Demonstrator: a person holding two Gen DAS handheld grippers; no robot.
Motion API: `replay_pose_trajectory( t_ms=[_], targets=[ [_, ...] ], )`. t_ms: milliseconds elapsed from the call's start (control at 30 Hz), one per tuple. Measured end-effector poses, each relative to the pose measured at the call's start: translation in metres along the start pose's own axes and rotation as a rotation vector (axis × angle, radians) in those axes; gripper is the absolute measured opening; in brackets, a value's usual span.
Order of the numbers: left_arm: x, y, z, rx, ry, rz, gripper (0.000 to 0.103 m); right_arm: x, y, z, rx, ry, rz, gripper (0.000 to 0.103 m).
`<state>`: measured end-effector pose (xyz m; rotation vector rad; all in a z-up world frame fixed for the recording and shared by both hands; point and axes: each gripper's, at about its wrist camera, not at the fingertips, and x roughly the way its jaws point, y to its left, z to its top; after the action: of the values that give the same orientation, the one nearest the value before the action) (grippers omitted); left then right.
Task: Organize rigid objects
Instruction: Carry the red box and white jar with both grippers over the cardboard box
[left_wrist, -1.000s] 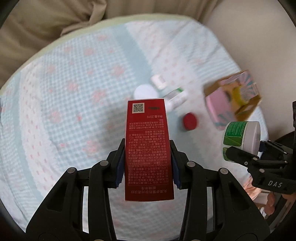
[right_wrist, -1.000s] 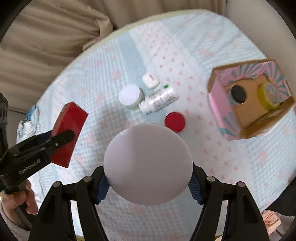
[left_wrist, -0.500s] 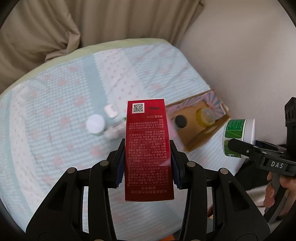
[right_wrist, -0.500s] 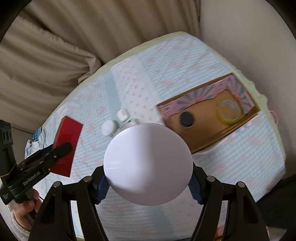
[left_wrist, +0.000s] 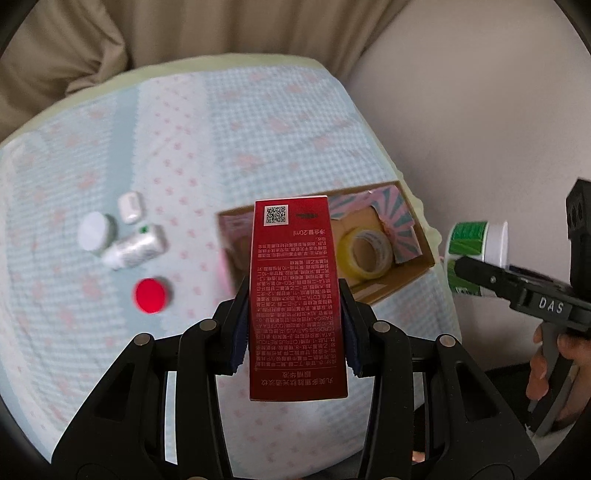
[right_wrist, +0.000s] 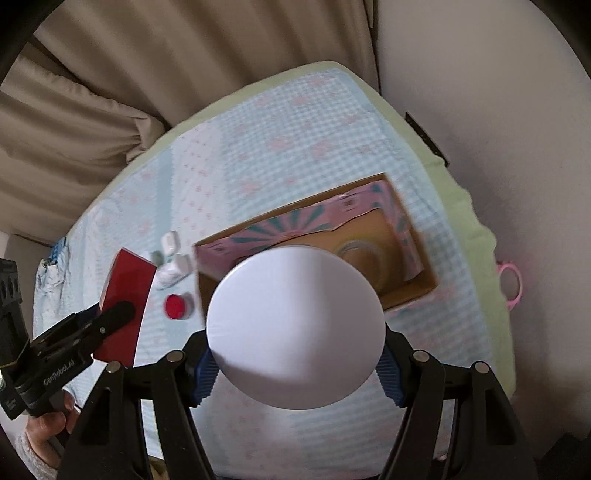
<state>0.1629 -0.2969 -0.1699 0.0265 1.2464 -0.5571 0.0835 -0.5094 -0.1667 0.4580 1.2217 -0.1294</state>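
My left gripper (left_wrist: 293, 328) is shut on a tall red carton (left_wrist: 295, 295) and holds it in the air in front of the open cardboard box (left_wrist: 413, 273). My right gripper (right_wrist: 293, 363) is shut on a white-lidded jar (right_wrist: 293, 326) with a green label (left_wrist: 467, 236), held above the near side of the box (right_wrist: 413, 288). A yellow tape roll (left_wrist: 365, 251) lies inside the box. The red carton also shows at the left of the right wrist view (right_wrist: 125, 291).
On the checked cloth (left_wrist: 258, 122) left of the box lie a white round jar (left_wrist: 94, 232), a small white case (left_wrist: 130, 206), a silver bottle on its side (left_wrist: 135, 247) and a red cap (left_wrist: 150, 295). Curtains hang behind; a wall stands to the right.
Both grippers have lifted and swung right towards the box, which now lies straight ahead of them. Both grips have held.
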Motion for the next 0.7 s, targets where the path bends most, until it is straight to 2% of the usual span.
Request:
replay_pose_trajectory(
  t_ms=[133,333,567,700],
  targets=[
    [0.043,-0.025,0.009,0.018,0.044,0.01,0.038,0.022,-0.029,0.019,-0.018,0.024,-0.004,0.067],
    [0.107,-0.043,0.025,0.075,0.111,0.026,0.038,0.068,-0.051,0.034,-0.086,0.072,-0.025,0.067],
    [0.173,-0.045,0.027,0.106,0.203,0.056,0.038,0.12,-0.062,0.036,-0.139,0.149,-0.01,0.067],
    [0.195,-0.043,0.025,0.113,0.239,0.07,0.038,0.142,-0.062,0.036,-0.161,0.182,-0.024,0.067]
  ],
)
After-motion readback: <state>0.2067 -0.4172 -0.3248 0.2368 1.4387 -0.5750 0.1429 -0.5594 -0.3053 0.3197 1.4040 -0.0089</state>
